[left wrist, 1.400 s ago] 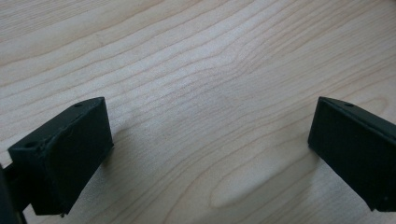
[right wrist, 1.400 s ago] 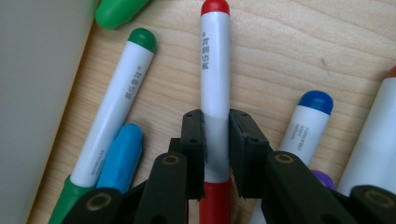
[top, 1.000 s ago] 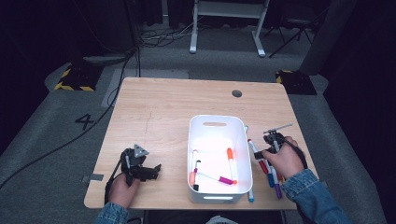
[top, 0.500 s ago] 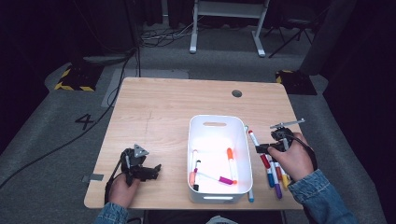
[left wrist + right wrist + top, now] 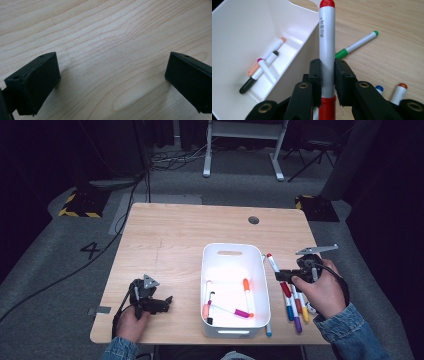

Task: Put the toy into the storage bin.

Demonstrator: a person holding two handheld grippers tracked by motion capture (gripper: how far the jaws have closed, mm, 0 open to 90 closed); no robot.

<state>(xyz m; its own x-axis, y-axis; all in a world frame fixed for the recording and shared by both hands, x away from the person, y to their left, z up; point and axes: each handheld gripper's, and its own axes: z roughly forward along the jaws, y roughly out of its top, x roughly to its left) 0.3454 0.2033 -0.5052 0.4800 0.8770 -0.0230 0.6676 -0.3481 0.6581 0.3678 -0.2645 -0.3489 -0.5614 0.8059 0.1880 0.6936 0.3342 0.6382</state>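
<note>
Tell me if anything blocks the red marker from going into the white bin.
Nothing visible does. The right tongs hold the red marker beside the white bin, whose top is open; the markers inside lie low on its floor.

I read a large "4" (image 5: 92,251) marked in dark strokes on the grey floor (image 5: 60,270), left of the counter (image 5: 175,235). On the white barrel of the red-capped marker (image 5: 327,45) a short line of small dark characters runs lengthwise just below the cap; they look like Chinese script, too small for me to make out.
</note>
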